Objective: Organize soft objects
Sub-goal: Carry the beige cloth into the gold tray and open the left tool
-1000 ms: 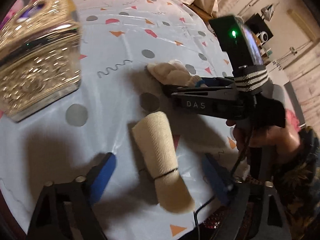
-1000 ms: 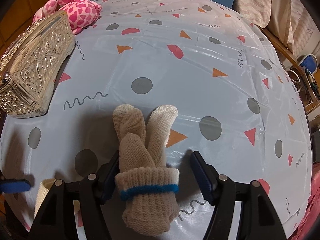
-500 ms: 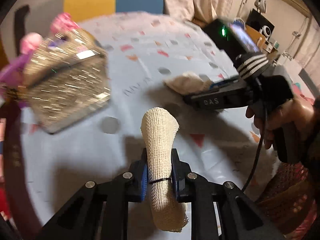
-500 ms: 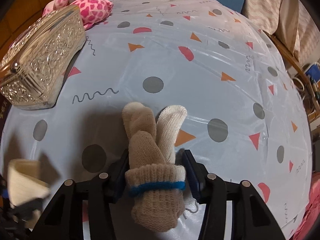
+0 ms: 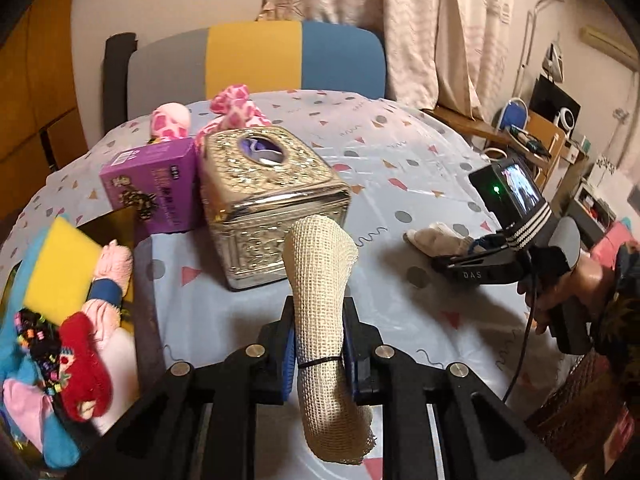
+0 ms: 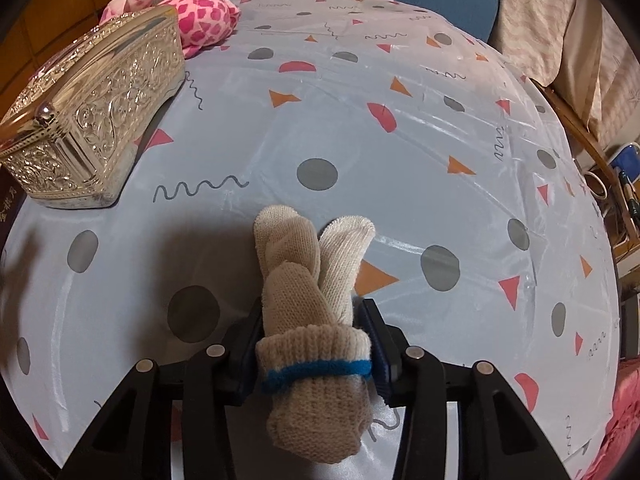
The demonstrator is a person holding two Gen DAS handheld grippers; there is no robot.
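**Both rolls caught, left one already off the table**

The left tongs point(image 5: 319, 354) are now clamping the mesh roll point(image 5: 320, 280) at its black band; a second ago they were standing open around it as it lay flat on the table point(image 5: 400, 168). The roll is now riding up in the air, tilted toward the silver box point(image 5: 272, 200), and the view is swinging to take in the bin point(image 5: 120, 216) at the left, where a yellow sponge point(image 5: 56, 264) and other bright soft things are already lying. That is probably where the roll is heading.

The right tongs point(image 6: 316, 352) are closing on the knit sock bundle point(image 6: 312, 304), which sits between them near its blue band. The pads are pressing its sides, where earlier they were standing wide of it. The bundle is still resting on the table, toes pointing away.

So one item is looking ready for carrying and the other is being secured for lifting. A pink plush point(image 6: 188, 4) is waiting behind the box.
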